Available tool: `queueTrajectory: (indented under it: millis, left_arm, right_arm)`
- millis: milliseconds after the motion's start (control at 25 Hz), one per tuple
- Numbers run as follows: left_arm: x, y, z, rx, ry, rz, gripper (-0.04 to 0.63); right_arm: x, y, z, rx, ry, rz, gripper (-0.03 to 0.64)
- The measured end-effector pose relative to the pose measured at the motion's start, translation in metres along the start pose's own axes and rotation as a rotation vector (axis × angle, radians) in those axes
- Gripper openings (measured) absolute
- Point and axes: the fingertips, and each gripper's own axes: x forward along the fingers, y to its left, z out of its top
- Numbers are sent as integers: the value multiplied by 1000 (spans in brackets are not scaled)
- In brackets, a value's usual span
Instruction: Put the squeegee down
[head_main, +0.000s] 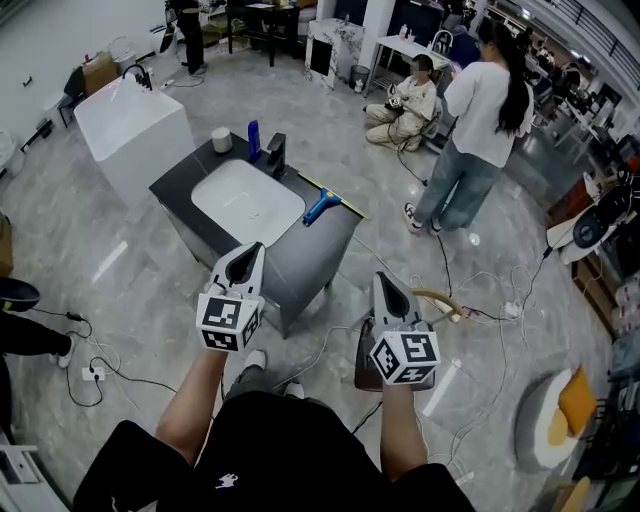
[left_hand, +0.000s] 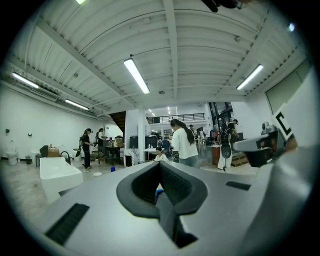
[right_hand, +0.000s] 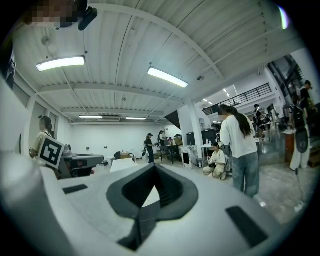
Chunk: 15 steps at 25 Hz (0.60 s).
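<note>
A: Where's the squeegee?

B: Flat on the dark bench, just right of the basin. Blue handle points toward the basin, yellow-edged blade on the far side from it, near the bench's right edge. Nothing touches it.

A: Grippers?

B: Left gripper is at the bench's near edge, on the near side of the basin. Right gripper is off the bench, over the floor, well right of the basin. Both are well apart from the squeegee.

A: Fingers?

B: Clenched on both, pads together, nothing between them. Each gripper view shows only the room past the tips.

A: So which step?

B: My read is that the put-down is done. The tool lies on the bench and both hands are empty and clear of it.

A: Next move?

B: Little is left, I'd judge. Keep both grippers away from the bench so nothing nudges the squeegee. The blade sits close to the right edge, so a knock from the basin side could tip it off.

A: Other clutter?

B: A faucet, a blue bottle and a white cup-like thing stand behind the basin. None is in the way.
</note>
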Motion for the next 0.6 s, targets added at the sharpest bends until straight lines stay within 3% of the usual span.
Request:
queueTrajectory:
  millis: [600]
  left_arm:
    - [4, -12, 0, -3, 3, -29, 3]
  right_arm:
    - [-3, -3, 1, -24, -10, -4, 2]
